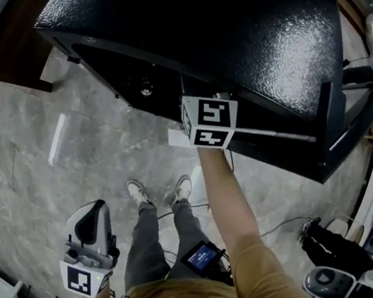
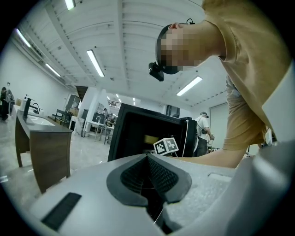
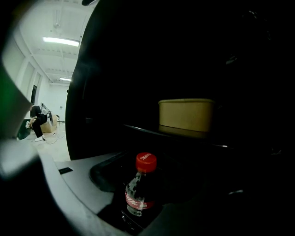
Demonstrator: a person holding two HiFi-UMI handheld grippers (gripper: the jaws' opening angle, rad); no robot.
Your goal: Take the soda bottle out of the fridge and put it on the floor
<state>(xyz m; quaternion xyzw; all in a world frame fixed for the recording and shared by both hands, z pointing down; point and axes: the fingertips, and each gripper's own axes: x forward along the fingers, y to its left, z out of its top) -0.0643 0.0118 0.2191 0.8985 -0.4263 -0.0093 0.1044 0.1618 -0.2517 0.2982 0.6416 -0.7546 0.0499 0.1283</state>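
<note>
Right gripper (image 3: 150, 177), jaws spread and unloaded, frames the soda bottle (image 3: 138, 196) upright inside the fridge (image 1: 235, 22); it should close squarely on the body below the cap (image 3: 146, 162), while the left gripper (image 2: 148, 159) hangs clenched, empty

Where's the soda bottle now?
Right gripper view, low centre: the soda bottle stands upright inside the fridge, under the shelf holding a tan container, in line with the right gripper's open jaws.

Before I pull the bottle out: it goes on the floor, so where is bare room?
Bare floor lies left of the fridge, bordered by the cabinet, the shoes and the left gripper. It is crowded right of the shoes, where a cable and another person with gear take the room.
</note>
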